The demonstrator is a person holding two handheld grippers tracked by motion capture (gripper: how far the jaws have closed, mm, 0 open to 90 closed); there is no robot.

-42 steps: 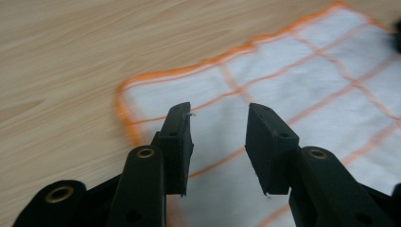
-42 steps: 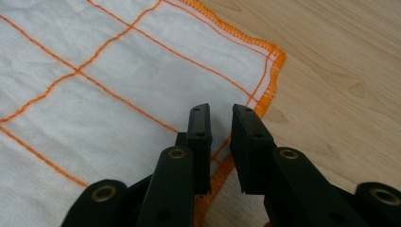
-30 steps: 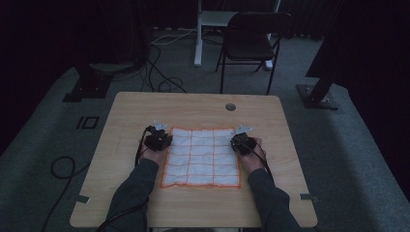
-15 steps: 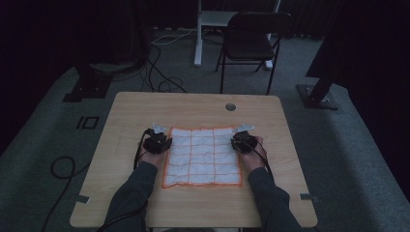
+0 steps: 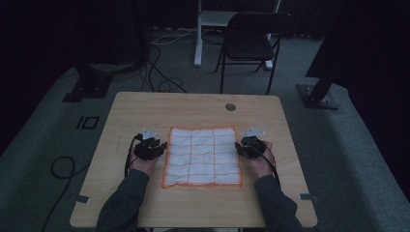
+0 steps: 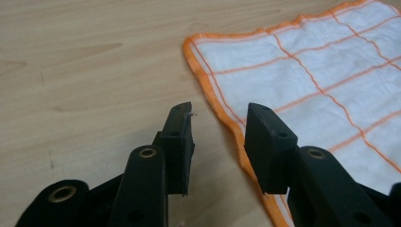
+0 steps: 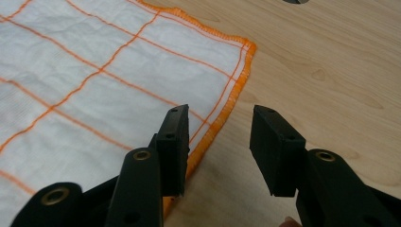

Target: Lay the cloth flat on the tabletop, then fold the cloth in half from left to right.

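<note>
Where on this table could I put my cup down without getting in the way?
The widest bare wood is the far strip, between the cloth and the table's back edge, apart from a small round cap. The near strip between the person's sleeves is also free. It is crowded beside the cloth, where the left gripper and the right gripper sit, jaws open.

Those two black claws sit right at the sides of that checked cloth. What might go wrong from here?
The cloth lies flat on the wooden table. Two risks, judging from that:
1. The left gripper and right gripper have just been opening, with only the orange hem between the jaws. A thin flat edge could slip out.
2. Uneven pulls might wrinkle or skew the cloth.
</note>
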